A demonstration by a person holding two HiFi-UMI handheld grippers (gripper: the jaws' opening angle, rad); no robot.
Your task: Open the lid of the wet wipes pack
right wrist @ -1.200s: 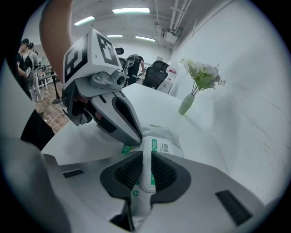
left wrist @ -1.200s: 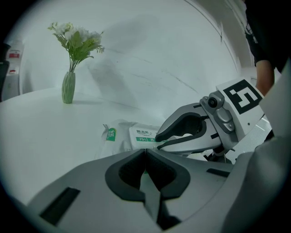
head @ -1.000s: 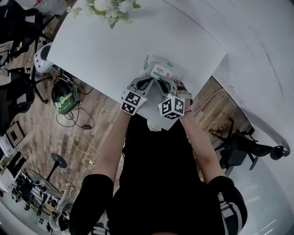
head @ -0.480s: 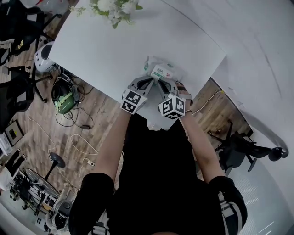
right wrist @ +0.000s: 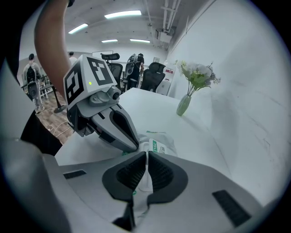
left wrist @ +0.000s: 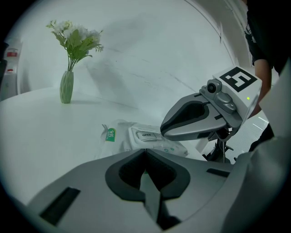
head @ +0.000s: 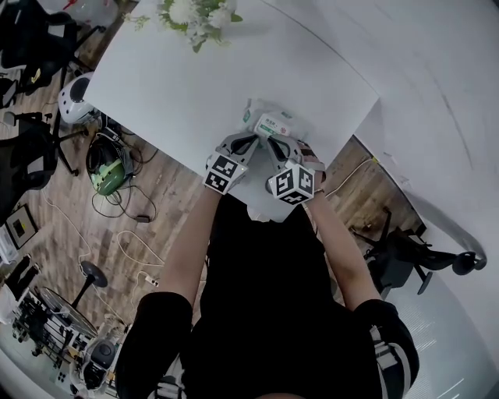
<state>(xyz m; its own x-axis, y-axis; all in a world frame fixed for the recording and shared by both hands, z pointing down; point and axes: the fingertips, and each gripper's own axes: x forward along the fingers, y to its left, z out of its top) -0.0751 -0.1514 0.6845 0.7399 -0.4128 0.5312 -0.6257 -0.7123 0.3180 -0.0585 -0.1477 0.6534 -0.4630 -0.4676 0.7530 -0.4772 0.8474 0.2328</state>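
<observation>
The wet wipes pack lies near the front edge of the white table, white with green print. In the left gripper view its lid, marked OPEN, lies flat and closed. My left gripper is shut, tips at the pack's near left edge. My right gripper is shut too, tips over the pack's near right part just beside the lid. Pack film shows through both jaw openings; I cannot tell if either pinches it. The right gripper's fingers hide the pack's right side.
A green vase with white flowers stands at the table's far edge, well behind the pack. A white wall runs along the right. Office chairs and cables sit on the wood floor to the left.
</observation>
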